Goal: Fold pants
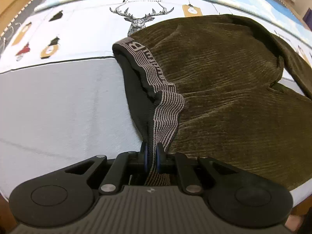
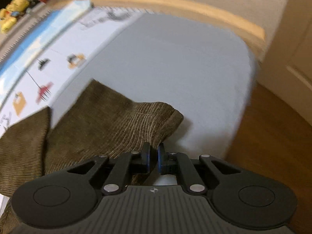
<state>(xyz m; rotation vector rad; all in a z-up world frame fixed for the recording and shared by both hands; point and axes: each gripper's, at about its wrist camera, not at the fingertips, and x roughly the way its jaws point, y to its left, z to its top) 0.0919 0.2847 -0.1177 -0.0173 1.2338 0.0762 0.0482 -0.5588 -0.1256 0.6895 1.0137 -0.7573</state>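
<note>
Two wrist views look down along black two-finger grippers at a pair of olive-brown corduroy pants lying on a bed.

The left gripper has its blue-padded fingers clamped on the grey-and-black striped elastic waistband. The band runs up out of the grip, taut and lifted, with the dark inner lining showing beside it. The rest of the pants spreads to the right across the bed, rumpled, one fold lying over another.

The right gripper has its fingers pressed together on an edge of the corduroy at a folded corner of a pant leg. The cloth trails away to the left and down past the gripper body.

The bed has a plain pale grey sheet and a white quilt printed with a geometric stag and small tags. To the right of the right gripper, open sheet reaches the mattress edge, then a light wooden bed frame and a brown wooden floor. Left of the left gripper the grey sheet lies bare.
</note>
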